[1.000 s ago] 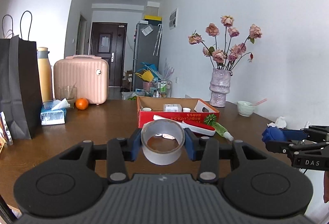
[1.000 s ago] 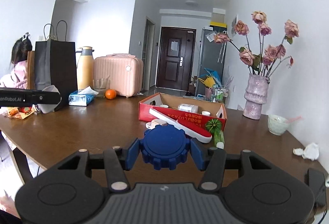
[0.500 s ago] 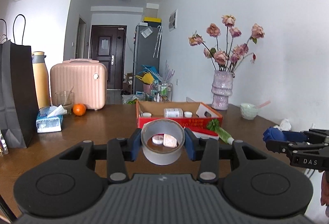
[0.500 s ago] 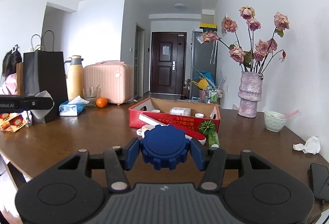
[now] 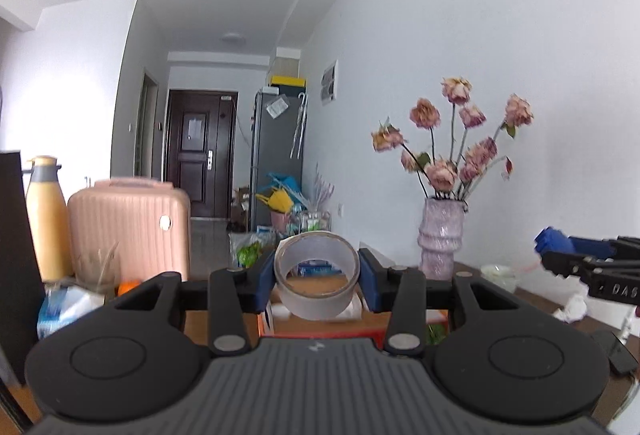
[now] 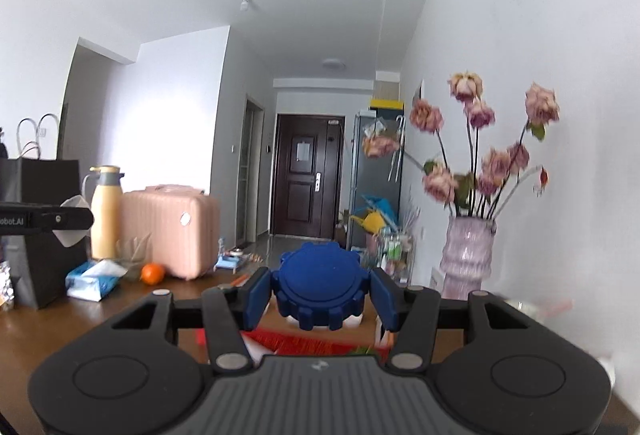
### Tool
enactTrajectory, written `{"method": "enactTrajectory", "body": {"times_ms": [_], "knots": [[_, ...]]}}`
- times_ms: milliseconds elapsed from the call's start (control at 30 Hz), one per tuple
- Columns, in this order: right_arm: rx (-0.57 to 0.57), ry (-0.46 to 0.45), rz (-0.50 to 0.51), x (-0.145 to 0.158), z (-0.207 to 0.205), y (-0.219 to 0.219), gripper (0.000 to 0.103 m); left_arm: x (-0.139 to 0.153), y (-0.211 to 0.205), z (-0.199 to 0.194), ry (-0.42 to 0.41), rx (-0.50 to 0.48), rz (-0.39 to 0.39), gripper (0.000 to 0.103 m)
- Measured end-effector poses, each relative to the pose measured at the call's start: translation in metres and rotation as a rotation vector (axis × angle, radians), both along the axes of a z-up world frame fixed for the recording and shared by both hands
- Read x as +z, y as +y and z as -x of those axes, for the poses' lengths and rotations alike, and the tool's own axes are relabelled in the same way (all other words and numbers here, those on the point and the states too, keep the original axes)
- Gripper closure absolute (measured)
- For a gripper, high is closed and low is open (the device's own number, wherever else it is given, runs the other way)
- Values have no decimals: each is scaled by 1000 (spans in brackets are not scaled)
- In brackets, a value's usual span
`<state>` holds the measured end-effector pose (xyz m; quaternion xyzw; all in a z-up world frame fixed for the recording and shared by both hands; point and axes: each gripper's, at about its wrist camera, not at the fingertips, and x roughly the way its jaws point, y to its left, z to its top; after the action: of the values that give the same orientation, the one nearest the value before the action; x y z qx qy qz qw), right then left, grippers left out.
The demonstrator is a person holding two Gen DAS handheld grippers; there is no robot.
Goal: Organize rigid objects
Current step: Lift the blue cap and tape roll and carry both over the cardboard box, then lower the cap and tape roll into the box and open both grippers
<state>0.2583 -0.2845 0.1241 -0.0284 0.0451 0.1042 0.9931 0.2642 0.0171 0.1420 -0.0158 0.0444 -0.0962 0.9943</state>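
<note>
My left gripper (image 5: pixel 317 277) is shut on a roll of clear tape (image 5: pixel 316 299), held up over the near edge of the red cardboard box (image 5: pixel 320 333). My right gripper (image 6: pixel 320 293) is shut on a blue gear-shaped cap (image 6: pixel 322 289), held above the same red box (image 6: pixel 304 345). The right gripper with the blue cap also shows at the right of the left wrist view (image 5: pixel 554 241). The left gripper with the tape shows at the left of the right wrist view (image 6: pixel 72 225). Most of the box and its contents are hidden behind the grippers.
On the brown table stand a purple vase of dried roses (image 6: pixel 466 259), a pink suitcase (image 6: pixel 172 231), a yellow flask (image 6: pixel 105 211), a black paper bag (image 6: pixel 36 235), a tissue pack (image 6: pixel 94 279), an orange (image 6: pixel 153 273) and crumpled tissue (image 5: pixel 572 307).
Both grippers have moved forward toward the red box and tilted upward, so the box has dropped low in both views. Both still hold their objects.
</note>
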Motion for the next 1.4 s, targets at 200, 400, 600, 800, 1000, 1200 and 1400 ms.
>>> {"method": "enactTrajectory", "body": {"times_ms": [200,400,600,800,1000,1200,1400], "knots": [[-1,-69,14,39,-49,-3,50,30,7,-45,-64,-9,7,60],[68,-57,-14,68,-112,-7,50,53,8,-117,-38,-38,2,60],[121,56,1,91,-199,-15,50,71,5,-212,77,-93,-17,60],[171,276,65,83,-302,-13,50,49,-15,-329,314,-170,-53,60],[222,639,130,4,-410,11,50,-62,-40,-435,644,-166,-90,60],[141,799,252,-93,-461,43,50,-129,-42,-474,784,-111,-63,60],[130,870,225,-135,-475,46,48,-139,-43,-481,778,-103,-71,40]]}}
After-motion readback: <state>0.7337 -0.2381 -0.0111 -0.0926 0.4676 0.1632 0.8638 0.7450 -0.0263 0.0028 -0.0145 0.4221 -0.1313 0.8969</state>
